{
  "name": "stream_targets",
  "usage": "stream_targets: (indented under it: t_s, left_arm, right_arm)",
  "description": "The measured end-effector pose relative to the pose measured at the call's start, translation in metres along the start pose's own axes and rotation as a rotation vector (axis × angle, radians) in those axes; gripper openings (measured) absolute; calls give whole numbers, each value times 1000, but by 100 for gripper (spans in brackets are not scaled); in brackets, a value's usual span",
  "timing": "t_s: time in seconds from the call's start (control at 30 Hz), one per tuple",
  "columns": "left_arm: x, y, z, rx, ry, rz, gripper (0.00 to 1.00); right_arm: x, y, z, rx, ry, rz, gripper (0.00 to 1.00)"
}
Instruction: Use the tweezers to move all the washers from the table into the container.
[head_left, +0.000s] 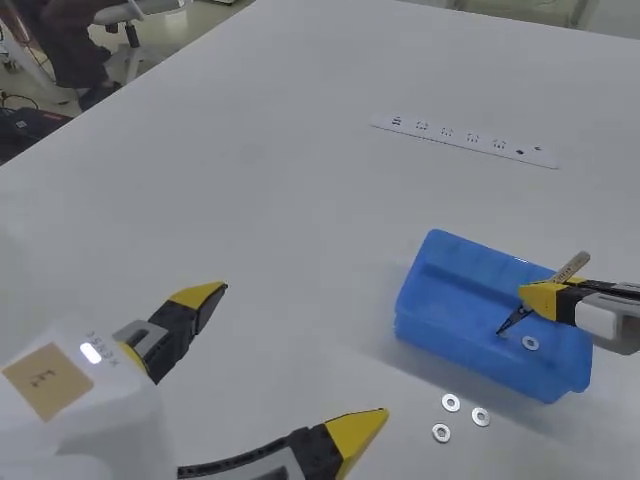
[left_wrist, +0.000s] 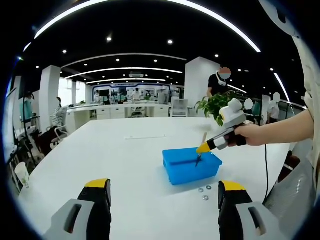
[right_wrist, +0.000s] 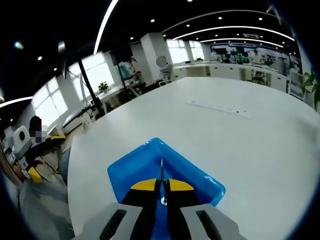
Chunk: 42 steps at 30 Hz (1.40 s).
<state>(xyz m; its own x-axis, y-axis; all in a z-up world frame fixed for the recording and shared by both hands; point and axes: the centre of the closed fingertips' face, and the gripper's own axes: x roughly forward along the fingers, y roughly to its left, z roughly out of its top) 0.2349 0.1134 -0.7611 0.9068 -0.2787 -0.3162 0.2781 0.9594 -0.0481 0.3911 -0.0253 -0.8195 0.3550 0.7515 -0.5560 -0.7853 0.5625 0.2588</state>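
Note:
A blue container (head_left: 470, 300) stands on the white table (head_left: 280, 180), with one washer (head_left: 530, 343) lying inside it. Three more washers (head_left: 451, 402) lie on the table just in front of it. My right gripper (head_left: 553, 297) is shut on the tweezers (head_left: 512, 322), whose tips point down into the container beside that washer. In the right gripper view the tweezers (right_wrist: 161, 172) stick out past the shut jaws over the container (right_wrist: 145, 165). My left gripper (head_left: 280, 360) hangs open and holds nothing, well left of the container (left_wrist: 192, 165) and of the loose washers (left_wrist: 202, 191).
A white power strip (head_left: 465, 140) lies on the table beyond the container. The table's left edge runs near an office chair (head_left: 120, 25). Other desks, people and a plant (left_wrist: 215, 105) stand in the room behind.

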Motion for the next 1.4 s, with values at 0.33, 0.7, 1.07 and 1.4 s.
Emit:
stream_targets:
  t_s: [0.33, 0.7, 1.07, 1.4]
  left_arm:
    - [0, 0, 0, -1, 1, 0, 91]
    - [2, -1, -2, -2, 12, -7, 93]
    - [2, -3, -3, 15, 22, -13, 93]
    - [5, -18, -10, 30, 78, -76, 96]
  right_arm:
    - [2, -1, -1, -41, 19, -12, 3]
    - [-4, 2, 8, -85, -12, -16, 3]
    - [-39, 26, 37, -97, -118, -17, 3]
    - [-65, 50, 29, -82, -146, 5, 3]
